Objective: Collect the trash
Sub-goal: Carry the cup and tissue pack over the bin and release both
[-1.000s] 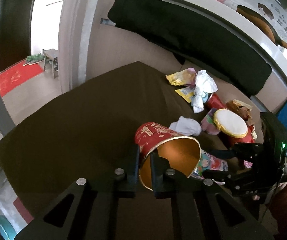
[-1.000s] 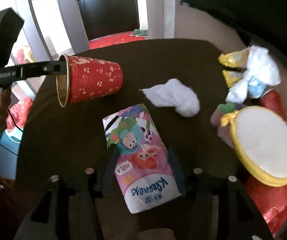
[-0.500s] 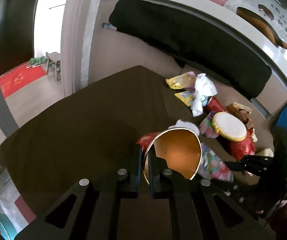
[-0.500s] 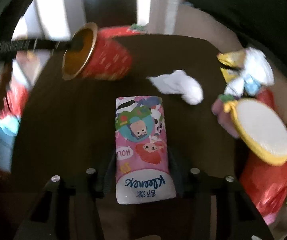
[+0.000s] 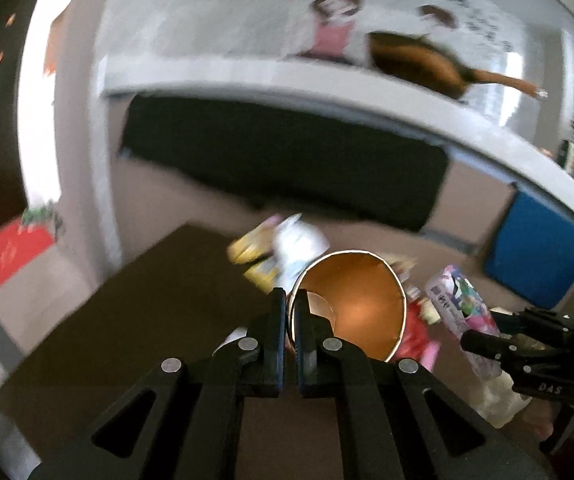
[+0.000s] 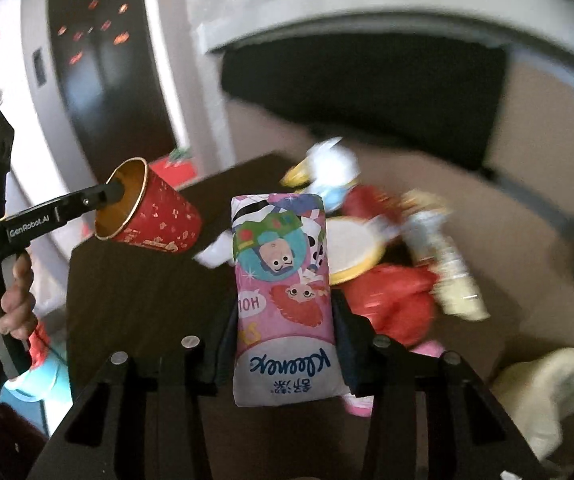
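My left gripper is shut on the rim of a red paper cup with a gold inside. The cup hangs in the air on its side, above the dark table. The right wrist view shows the same cup at the left, pinched by the left gripper. My right gripper holds a pink cartoon-printed tissue pack off the table; its jaws are closing on the pack's sides. The pack also shows at the right of the left wrist view.
A blurred litter pile lies at the table's far right: a yellow-rimmed white lid, a red bag, crumpled white paper, yellow wrappers. A hand grips the left tool's handle. A cream cloth lies low right.
Both grippers have risen from the table. The cup went up with the left one. The right jaws closed on the tissue pack and lifted it clear of the table.
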Tool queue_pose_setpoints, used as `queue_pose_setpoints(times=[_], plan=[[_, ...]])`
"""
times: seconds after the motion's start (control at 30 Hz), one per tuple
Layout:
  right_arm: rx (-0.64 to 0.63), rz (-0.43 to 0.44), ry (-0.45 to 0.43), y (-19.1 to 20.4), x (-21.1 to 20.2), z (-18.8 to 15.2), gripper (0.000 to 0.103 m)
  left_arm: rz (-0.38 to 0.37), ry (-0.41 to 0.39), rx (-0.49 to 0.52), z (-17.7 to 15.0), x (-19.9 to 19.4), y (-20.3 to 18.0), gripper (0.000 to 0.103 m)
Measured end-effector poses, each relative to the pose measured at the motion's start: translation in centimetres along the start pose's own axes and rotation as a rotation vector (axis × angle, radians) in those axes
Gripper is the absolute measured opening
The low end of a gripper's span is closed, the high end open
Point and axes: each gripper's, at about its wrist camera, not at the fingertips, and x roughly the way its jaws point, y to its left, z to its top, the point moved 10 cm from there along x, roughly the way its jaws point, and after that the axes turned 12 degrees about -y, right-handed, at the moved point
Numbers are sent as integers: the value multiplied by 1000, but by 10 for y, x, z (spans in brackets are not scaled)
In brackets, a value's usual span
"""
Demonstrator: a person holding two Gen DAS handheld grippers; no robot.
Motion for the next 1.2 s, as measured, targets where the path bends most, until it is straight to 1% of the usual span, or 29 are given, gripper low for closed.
queue_pose_setpoints(times=[0.13,0.2,0.33,0.43,0.53,0.67,0.73,0.9,1.07,1.2], plan=[[20,-90,-90,-36,-46,23,39,-71,-87,63,33,0,-69,3],[34,-130,-132,-54,-69,33,39,-101,-118,82,44,0,-100,3],[52,-248,-201,-99,-119,47,39,-173,-158,89,58,0,-158,3],[66,-336,-234,-132,-151,50,40,-231,-161,95,57,2,-201,3],[85,-409,-256,-160,-179,47,40,-289,-146,113,51,3,-241,4],[127,-463,-273,-192,-206,34,40,-360,-109,129,39,7,-287,3],[146,-484,-276,-199,-214,26,40,-391,-88,132,33,10,-306,3],[182,-514,-268,-218,-225,11,40,-431,-56,129,15,13,-331,4],[208,-537,-257,-236,-229,-5,40,-446,-2,134,-5,24,-345,4],[235,-538,-245,-246,-226,-18,40,-459,42,141,-23,36,-351,4]])
